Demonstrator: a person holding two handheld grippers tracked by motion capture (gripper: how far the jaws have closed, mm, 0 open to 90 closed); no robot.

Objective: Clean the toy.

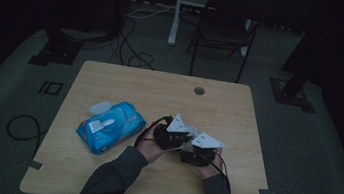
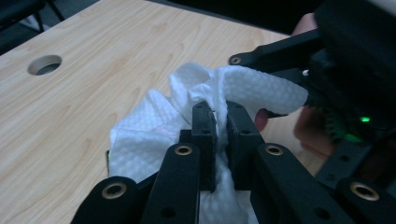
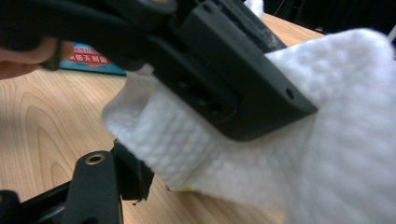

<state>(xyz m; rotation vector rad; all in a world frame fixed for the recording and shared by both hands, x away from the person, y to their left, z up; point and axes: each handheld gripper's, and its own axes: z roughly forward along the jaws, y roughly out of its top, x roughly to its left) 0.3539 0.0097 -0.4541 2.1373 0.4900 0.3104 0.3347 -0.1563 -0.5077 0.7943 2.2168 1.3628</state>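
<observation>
From the high view we see our left gripper [image 1: 173,133] and right gripper [image 1: 199,150] close together over the middle of the wooden surface [image 1: 237,121], well inside every edge. Bare wood lies ahead of the fingers up to a round cable hole [image 1: 199,90]. To the left of the fingers sits a blue wipes pack [image 1: 111,126] with a white flap; its print is too small to read here. A bit of white wipe [image 1: 190,131] shows between the two grippers.

In the left gripper view our left gripper [image 2: 221,122] has its fingers [image 2: 204,135] nearly shut, pinching a fold of the white wipe [image 2: 149,135]. The sheet bunches ahead of and under them, resting on the surface [image 2: 84,93]. The right gripper [image 2: 299,100] grips the wipe's far end, just beyond our fingertips.

In the right gripper view the wipe [image 3: 336,140] drapes over the right gripper's fingers [image 3: 100,186], so we cannot tell how far they stand apart. The left gripper [image 3: 224,79] crosses just above. Behind it the wipes pack [image 3: 88,60] shows a red label with white characters, blurred beyond reading.
</observation>
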